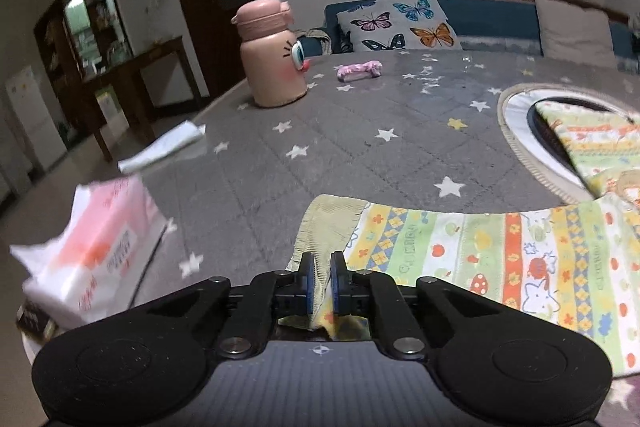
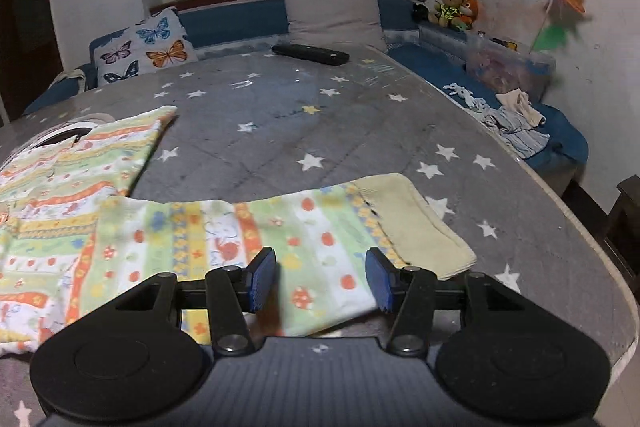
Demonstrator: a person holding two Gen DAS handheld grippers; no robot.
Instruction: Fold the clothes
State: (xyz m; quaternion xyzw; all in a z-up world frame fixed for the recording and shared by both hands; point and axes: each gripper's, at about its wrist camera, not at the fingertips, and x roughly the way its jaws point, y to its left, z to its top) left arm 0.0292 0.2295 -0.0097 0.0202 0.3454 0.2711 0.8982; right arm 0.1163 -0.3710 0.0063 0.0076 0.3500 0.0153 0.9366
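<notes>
A child's garment [image 1: 500,259] with yellow, green and orange striped print lies spread on the grey star-patterned table [image 1: 320,147]. My left gripper [image 1: 323,275] is shut on its pale yellow ribbed cuff [image 1: 328,227], with the fabric pinched between the blue pads. In the right wrist view the same garment [image 2: 200,227] stretches across the table, and another limb ends in a yellow cuff [image 2: 412,223]. My right gripper [image 2: 322,279] is open, low over that limb just short of the cuff, its pads apart and not pressing the cloth.
A pink bottle [image 1: 272,55], a tissue pack [image 1: 96,247], a white folded sheet [image 1: 164,147] and a small pink item [image 1: 360,70] are at the left. A round rimmed ring [image 1: 516,119] lies partly under the garment. A black remote [image 2: 310,54] lies far back. The table edge [image 2: 592,247] curves at right.
</notes>
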